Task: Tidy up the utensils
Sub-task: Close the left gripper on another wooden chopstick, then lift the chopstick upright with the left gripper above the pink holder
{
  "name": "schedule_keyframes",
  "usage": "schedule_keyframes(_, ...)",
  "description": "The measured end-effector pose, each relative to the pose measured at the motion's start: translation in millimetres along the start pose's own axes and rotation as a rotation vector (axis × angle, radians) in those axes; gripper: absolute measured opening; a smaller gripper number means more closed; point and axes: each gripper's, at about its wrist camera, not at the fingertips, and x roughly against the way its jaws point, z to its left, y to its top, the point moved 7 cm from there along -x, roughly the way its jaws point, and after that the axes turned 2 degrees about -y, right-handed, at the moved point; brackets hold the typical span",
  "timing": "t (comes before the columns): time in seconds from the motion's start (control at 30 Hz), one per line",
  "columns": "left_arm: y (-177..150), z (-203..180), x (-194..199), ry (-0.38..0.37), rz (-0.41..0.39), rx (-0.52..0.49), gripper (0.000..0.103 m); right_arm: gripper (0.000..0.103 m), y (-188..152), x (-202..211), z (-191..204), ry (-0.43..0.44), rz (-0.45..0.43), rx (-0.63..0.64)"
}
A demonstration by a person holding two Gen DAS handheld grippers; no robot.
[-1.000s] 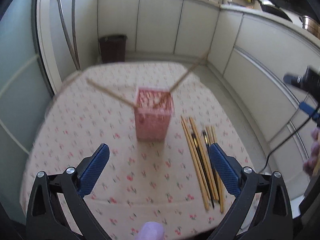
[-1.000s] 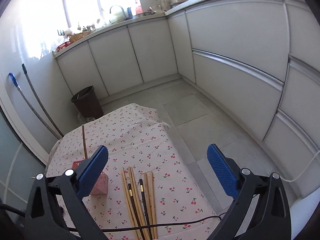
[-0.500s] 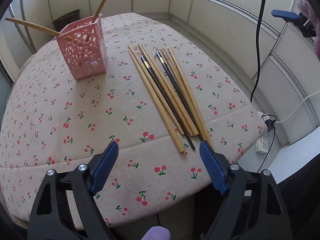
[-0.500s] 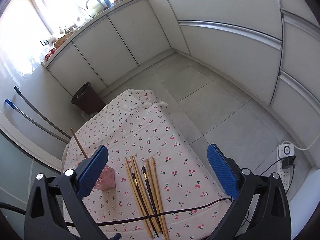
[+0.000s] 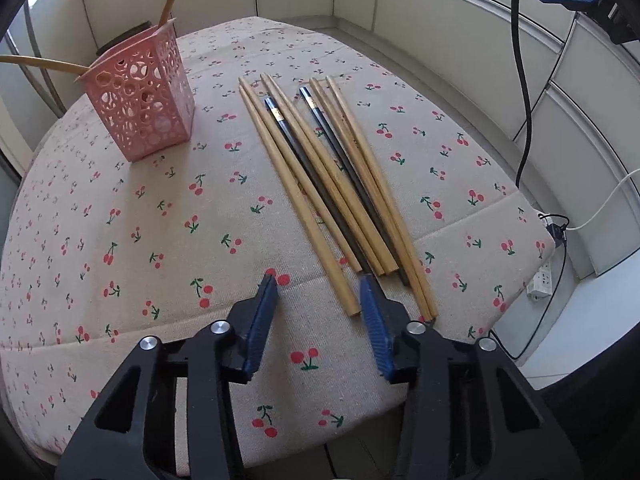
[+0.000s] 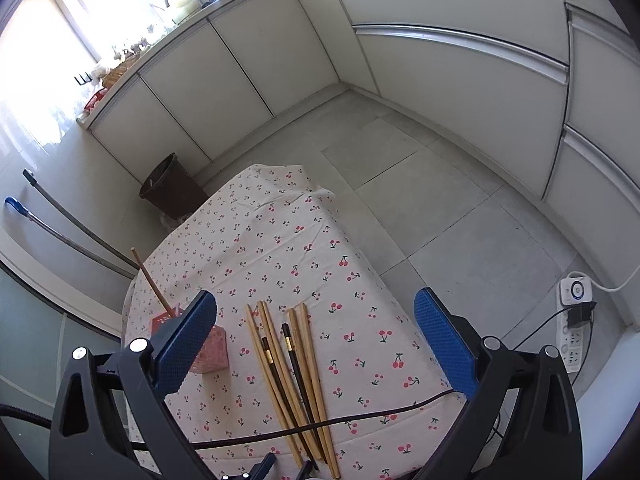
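Chopsticks (image 5: 320, 176) lie beside our pink holder (image 5: 140, 96); our left claw (image 5: 320, 296) is closing around one's tip, right claw (image 6: 316, 336) wide, empty.

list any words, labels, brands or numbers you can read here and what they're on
None can be read.
Gold bands on the two black chopsticks: possibly a mark, too small to read.
Power strip on the floor: a round button, any markings too small to read.
Pink holder and cherry tablecloth: pattern only, no text.
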Motion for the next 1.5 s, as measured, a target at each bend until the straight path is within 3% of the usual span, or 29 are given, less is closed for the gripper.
schedule_keyframes(0.07, 1, 6, 1, 0.011, 0.001, 0.013, 0.014, 0.096, -2, -8, -1, -0.023, 0.016, 0.01)
schedule_keyframes(0.1, 0, 9, 1, 0.001, 0.005, 0.022, 0.012, 0.096, -4, -15, -2, -0.033, 0.033, 0.011)
schedule_keyframes(0.3, -1, 26, 15, -0.053, -0.012, 0.083, 0.008, 0.096, -21, -62, 5, 0.019, 0.188, -0.024)
schedule_keyframes(0.47, 19, 38, 63, -0.041, -0.162, 0.087, 0.007, 0.096, -35, -109, 15, 0.047, 0.294, -0.051)
schedule_keyframes(0.5, 23, 41, 74, -0.042, -0.194, 0.091, 0.007, 0.092, -38, -119, 16, 0.043, 0.31, -0.052)
schedule_keyframes(0.63, 34, 50, 97, -0.055, -0.262, 0.106, 0.007, 0.056, -50, -151, 27, 0.032, 0.377, 0.0)
schedule_keyframes(0.73, 38, 56, 102, -0.054, -0.277, 0.116, 0.007, 0.039, -62, -171, 32, -0.021, 0.412, 0.054)
schedule_keyframes(1.0, 39, 66, 101, -0.064, -0.273, 0.146, 0.007, 0.03, -65, -189, 39, -0.08, 0.392, 0.119)
schedule_keyframes(1.07, 39, 67, 101, -0.065, -0.271, 0.148, 0.007, 0.022, -65, -190, 43, -0.088, 0.38, 0.152)
schedule_keyframes(1.1, 39, 67, 101, -0.062, -0.273, 0.146, 0.007, 0.009, -67, -192, 42, -0.097, 0.399, 0.159)
schedule_keyframes(1.27, 40, 65, 108, -0.047, -0.301, 0.123, 0.007, 0.008, -68, -179, 41, -0.069, 0.355, 0.155)
schedule_keyframes(1.5, 55, 74, 145, -0.043, -0.42, 0.128, 0.007, 0.008, -54, -103, 52, 0.054, 0.228, 0.144)
